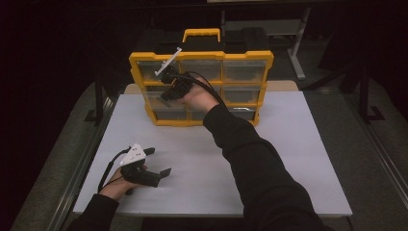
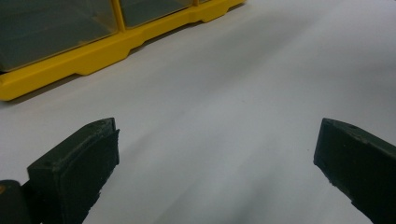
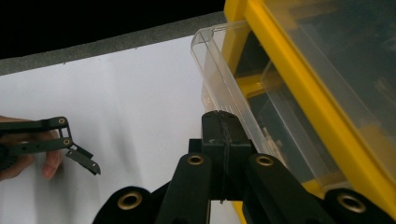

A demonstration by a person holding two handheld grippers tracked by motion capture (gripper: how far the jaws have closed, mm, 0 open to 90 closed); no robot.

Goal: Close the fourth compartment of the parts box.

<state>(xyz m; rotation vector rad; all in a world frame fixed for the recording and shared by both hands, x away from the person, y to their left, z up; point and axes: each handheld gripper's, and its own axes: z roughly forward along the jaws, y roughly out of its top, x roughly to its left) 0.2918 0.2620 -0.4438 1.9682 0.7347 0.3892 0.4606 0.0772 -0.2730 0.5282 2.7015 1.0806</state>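
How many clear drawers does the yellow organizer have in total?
9, if the grid is full: three drawers across the top row of the organizer, three in the middle, the centre one hidden behind the right hand, and three along the bottom, partly behind the sleeve.

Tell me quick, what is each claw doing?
Left claw: open, holding nothing, low over the white table.
Right claw: shut, holding nothing, its tip against the clear drawer pulled out of the yellow organizer.

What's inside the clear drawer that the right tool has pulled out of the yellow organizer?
Through the clear drawer wall, only its plastic dividers show; no parts are clearly visible. The shut right tool covers the drawer's front lip, and the yellow organizer frame hides the back.
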